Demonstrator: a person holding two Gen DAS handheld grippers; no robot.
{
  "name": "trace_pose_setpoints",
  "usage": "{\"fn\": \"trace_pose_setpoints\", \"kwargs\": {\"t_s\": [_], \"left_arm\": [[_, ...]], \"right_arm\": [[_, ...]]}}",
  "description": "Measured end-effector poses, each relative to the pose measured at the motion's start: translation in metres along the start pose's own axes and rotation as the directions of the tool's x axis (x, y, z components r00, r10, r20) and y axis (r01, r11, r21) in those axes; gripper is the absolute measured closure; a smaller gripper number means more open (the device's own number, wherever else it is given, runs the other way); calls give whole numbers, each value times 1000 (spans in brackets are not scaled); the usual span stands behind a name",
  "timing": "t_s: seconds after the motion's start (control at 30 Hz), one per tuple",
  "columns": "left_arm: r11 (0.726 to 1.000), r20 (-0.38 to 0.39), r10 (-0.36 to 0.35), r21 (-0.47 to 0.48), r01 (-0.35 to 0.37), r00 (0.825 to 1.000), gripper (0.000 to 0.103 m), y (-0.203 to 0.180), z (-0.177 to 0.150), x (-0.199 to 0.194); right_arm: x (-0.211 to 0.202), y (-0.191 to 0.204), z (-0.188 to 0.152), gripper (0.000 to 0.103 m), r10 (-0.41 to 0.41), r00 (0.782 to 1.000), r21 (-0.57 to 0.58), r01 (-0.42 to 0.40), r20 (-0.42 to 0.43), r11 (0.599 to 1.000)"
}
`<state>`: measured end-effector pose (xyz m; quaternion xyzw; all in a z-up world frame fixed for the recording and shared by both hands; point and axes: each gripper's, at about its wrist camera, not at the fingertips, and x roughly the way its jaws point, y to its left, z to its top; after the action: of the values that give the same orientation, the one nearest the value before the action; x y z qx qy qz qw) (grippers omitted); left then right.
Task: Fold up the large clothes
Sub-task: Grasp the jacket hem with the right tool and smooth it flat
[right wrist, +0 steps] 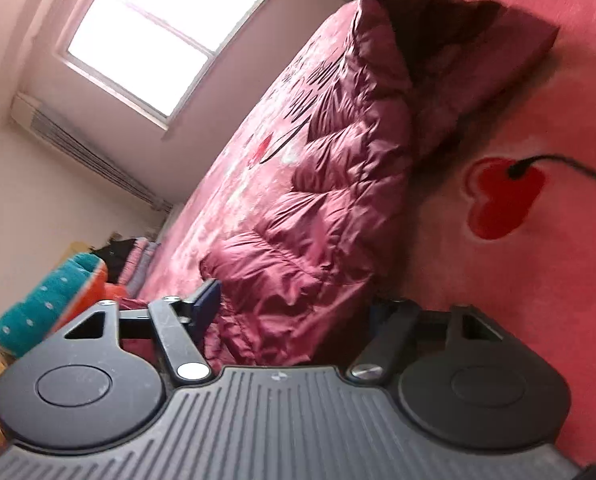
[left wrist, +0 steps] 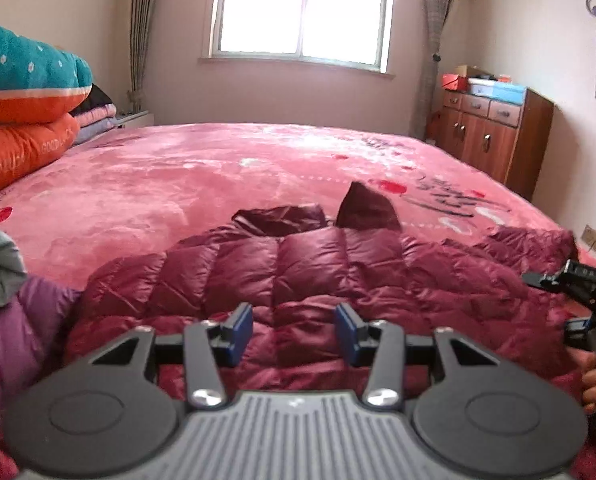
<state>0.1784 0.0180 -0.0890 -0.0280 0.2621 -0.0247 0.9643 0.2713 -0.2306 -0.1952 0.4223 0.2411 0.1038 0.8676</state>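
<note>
Maroon quilted down jacket [left wrist: 298, 276] lies spread on the bed [left wrist: 158, 184], near its front edge, collar toward the window. Likely light, puffy and slick-shelled; it would compress and slide, so hems or side seams look like the best holds. Left claw [left wrist: 294, 332] hovers released above its lower back. Right claw [right wrist: 298, 304] straddles the jacket's side edge; whether it is clamped cannot be told.
</note>
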Motion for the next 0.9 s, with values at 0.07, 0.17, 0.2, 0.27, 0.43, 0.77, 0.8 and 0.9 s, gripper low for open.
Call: {"fn": "trace_pose_setpoints", "kwargs": {"t_s": [0.07, 0.17, 0.2, 0.27, 0.43, 0.77, 0.8, 0.9], "left_arm": [[1000, -11, 12, 2, -12, 1000, 55, -2, -3, 7], [1000, -13, 27, 15, -27, 1000, 51, -5, -10, 11], [999, -10, 31, 21, -31, 999, 50, -5, -12, 11], [999, -7, 39, 30, -39, 999, 48, -8, -14, 10], [999, -15, 22, 35, -21, 1000, 44, -21, -17, 10], [993, -67, 28, 116, -20, 997, 36, -56, -33, 28], [992, -67, 34, 123, -25, 997, 36, -57, -34, 30], [991, -61, 37, 134, -29, 997, 36, -58, -33, 27]], "right_arm": [[5, 0, 0, 63, 3, 1000, 30, -3, -15, 1000], [1, 6, 0, 83, -3, 1000, 49, 4, -7, 999], [-4, 8, 2, 89, -9, 1000, 43, 9, 10, 999], [-20, 16, 9, 93, -40, 996, 13, 39, 77, 999], [-80, 37, 24, 95, -108, 952, -85, 137, 287, 987], [-145, 1, 12, 95, -284, 880, -55, 328, 382, 943], [-142, -5, 10, 95, -302, 882, -57, 345, 362, 937], [-141, -23, 5, 84, -312, 898, -27, 336, 311, 941]]}}
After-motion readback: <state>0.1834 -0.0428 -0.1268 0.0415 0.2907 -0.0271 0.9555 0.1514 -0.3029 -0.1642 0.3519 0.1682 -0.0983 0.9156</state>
